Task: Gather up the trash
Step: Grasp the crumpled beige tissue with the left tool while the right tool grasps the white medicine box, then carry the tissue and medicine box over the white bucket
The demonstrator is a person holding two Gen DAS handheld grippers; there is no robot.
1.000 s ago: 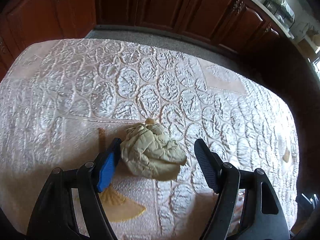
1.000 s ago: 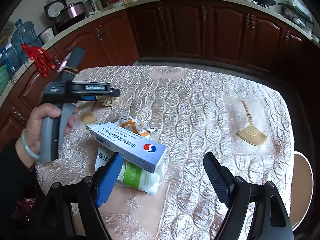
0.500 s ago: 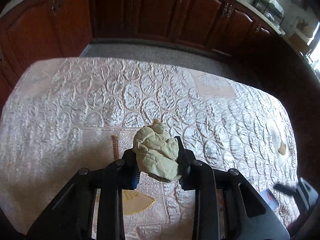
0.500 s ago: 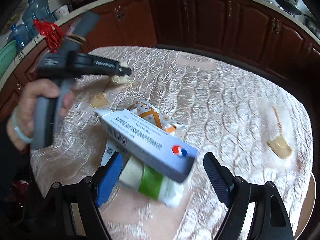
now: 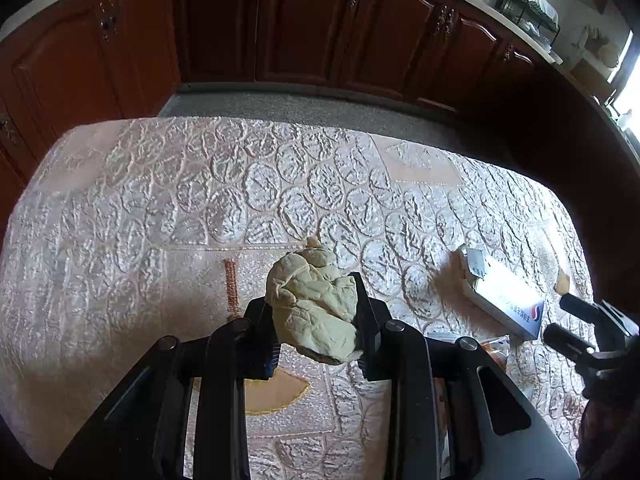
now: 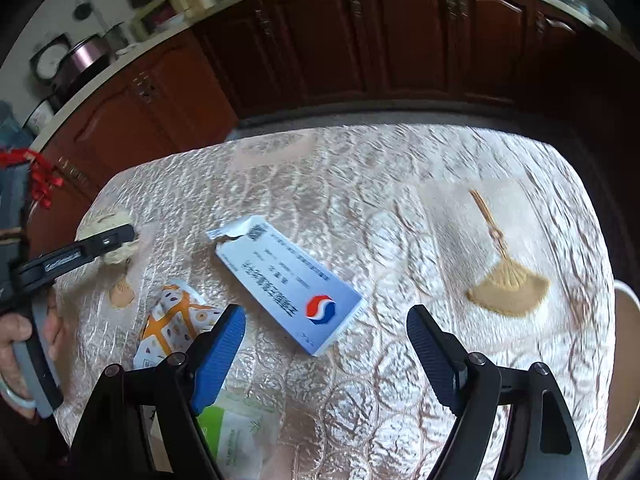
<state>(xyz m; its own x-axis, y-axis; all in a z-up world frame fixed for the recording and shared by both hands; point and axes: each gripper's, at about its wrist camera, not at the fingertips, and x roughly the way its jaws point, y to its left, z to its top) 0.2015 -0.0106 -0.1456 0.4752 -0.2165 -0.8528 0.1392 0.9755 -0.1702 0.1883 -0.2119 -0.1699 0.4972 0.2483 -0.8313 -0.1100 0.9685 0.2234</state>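
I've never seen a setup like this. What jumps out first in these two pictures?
Probably the crumpled beige paper wad, pinched between the black fingers of the left gripper just above the shiny quilted tablecloth. Next, the blue-and-white carton with a red-and-blue logo, lying flat mid-table just ahead of the wide-open right gripper. To its left lie an orange patterned wrapper and, nearer the camera, a green-and-white packet.

Home kitchen: wooden cabinets (image 5: 304,28), cluttered countertop (image 6: 132,46).
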